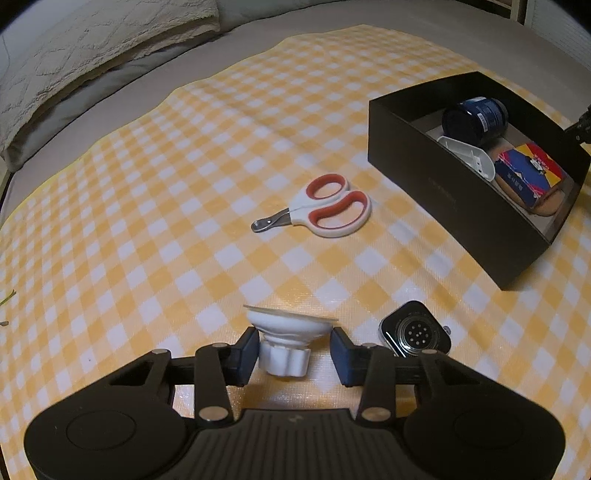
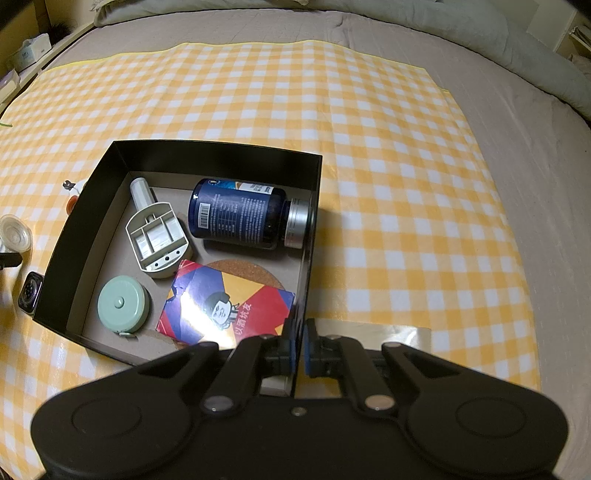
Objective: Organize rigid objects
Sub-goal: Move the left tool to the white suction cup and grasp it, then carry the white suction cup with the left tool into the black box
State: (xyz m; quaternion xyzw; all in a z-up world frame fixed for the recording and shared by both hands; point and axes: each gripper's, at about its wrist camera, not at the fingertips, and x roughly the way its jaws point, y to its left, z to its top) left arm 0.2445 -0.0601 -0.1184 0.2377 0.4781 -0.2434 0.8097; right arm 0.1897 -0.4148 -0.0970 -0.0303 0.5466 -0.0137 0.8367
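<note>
A white suction-cup holder stands on the yellow checked cloth between the fingers of my left gripper. The left pad sits against its knob, and a gap shows at the right pad, so the gripper is open around it. A strapless smartwatch lies just to its right, and white-and-red pet nail scissors lie farther out. My right gripper is shut on the near right wall of the black box. Inside lie a blue bottle, a white plastic tool, a green tape measure and a card pack.
A cork coaster lies under the card pack. The cloth covers a grey bed, with a pillow at the far left and a duvet along the far edge. Bare cloth stretches to the right of the box.
</note>
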